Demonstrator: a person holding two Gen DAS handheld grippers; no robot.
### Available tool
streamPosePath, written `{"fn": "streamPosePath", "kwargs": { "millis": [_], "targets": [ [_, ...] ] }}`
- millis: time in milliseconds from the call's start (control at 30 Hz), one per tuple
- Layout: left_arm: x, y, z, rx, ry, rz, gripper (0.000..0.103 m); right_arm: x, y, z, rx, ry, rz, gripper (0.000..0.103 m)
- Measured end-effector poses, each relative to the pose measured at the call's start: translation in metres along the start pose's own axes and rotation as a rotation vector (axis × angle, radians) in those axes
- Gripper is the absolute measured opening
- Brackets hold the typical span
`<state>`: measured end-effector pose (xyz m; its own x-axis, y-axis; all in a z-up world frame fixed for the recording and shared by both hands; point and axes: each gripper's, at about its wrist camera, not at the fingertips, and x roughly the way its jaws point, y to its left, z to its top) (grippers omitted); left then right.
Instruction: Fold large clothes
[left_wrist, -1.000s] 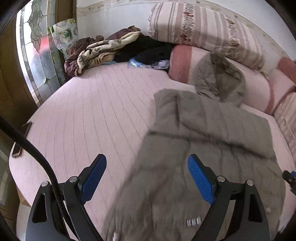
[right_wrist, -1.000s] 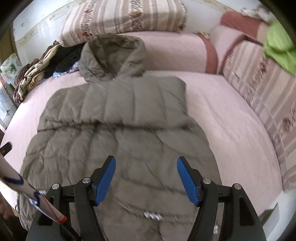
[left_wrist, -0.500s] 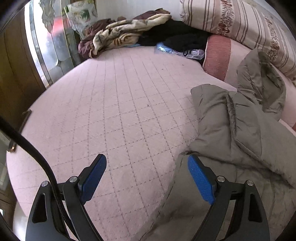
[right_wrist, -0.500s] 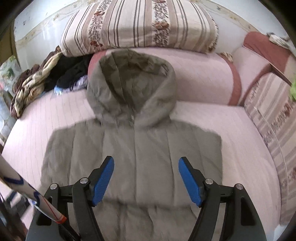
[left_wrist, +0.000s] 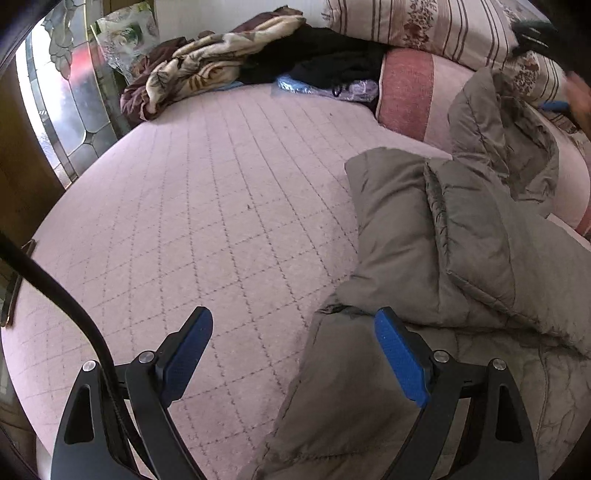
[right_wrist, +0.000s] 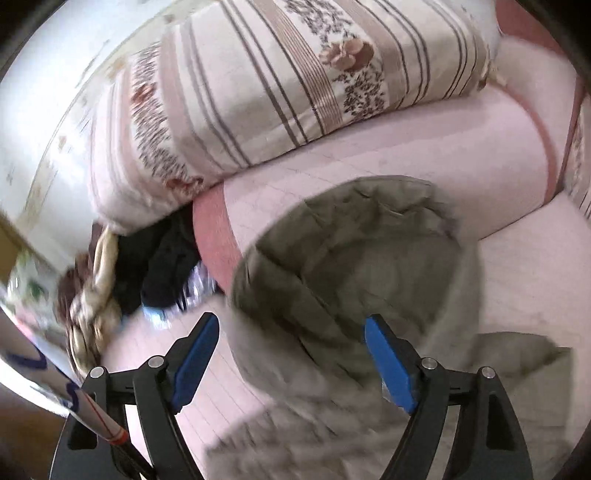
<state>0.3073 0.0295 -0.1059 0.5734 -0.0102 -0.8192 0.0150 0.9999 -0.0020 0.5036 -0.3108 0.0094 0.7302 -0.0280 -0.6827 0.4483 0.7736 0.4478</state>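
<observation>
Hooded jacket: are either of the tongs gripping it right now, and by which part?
Neither. The left tongs stand open by the jacket edge; the right tongs, jaws just opened wider, hover near its hood, clamping nothing.

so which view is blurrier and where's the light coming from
Right wrist view: motion-smeared, the grey hooded jacket and striped pillow soft-edged, only the right gripper crisp. Left wrist view: mostly sharp, quilt lines on the pink bedspread clear; daylight glares through the patterned glass panel at left; fisheye bends both.
</observation>
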Motion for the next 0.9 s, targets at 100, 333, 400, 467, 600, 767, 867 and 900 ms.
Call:
{"fn": "streamPosePath", "kwargs": {
  "millis": [100, 333, 400, 467, 600, 767, 867, 900],
  "targets": [
    [0.005, 0.002, -0.001, -0.009, 0.024, -0.014, 0.089, 0.025, 0.000, 0.016, 0.081, -0.016, -0.005, 0.087],
    [0.014, 0.003, 0.000, -0.026, 0.044, -0.019, 0.089, 0.069, -0.014, 0.031, 0.180, 0.020, -0.061, 0.084],
    [0.015, 0.003, 0.001, -0.024, 0.043, -0.017, 0.089, 0.074, -0.019, 0.028, 0.164, 0.063, -0.046, 0.042],
    [0.014, 0.005, 0.001, -0.028, 0.046, -0.020, 0.089, 0.068, -0.023, 0.020, 0.132, 0.091, -0.057, 0.012],
    [0.004, 0.011, 0.003, -0.045, 0.035, -0.029, 0.089, 0.029, -0.019, -0.001, 0.014, 0.063, -0.084, 0.008],
    [-0.016, 0.024, 0.004, -0.066, 0.006, -0.038, 0.089, -0.041, -0.008, -0.041, -0.151, 0.053, -0.104, 0.006],
    [-0.031, 0.037, 0.003, -0.089, -0.017, -0.033, 0.089, -0.092, -0.003, -0.079, -0.252, 0.055, -0.110, 0.006],
    [-0.037, 0.044, 0.002, -0.105, -0.024, -0.036, 0.089, -0.104, -0.001, -0.089, -0.271, 0.058, -0.108, 0.006]
  ]
}}
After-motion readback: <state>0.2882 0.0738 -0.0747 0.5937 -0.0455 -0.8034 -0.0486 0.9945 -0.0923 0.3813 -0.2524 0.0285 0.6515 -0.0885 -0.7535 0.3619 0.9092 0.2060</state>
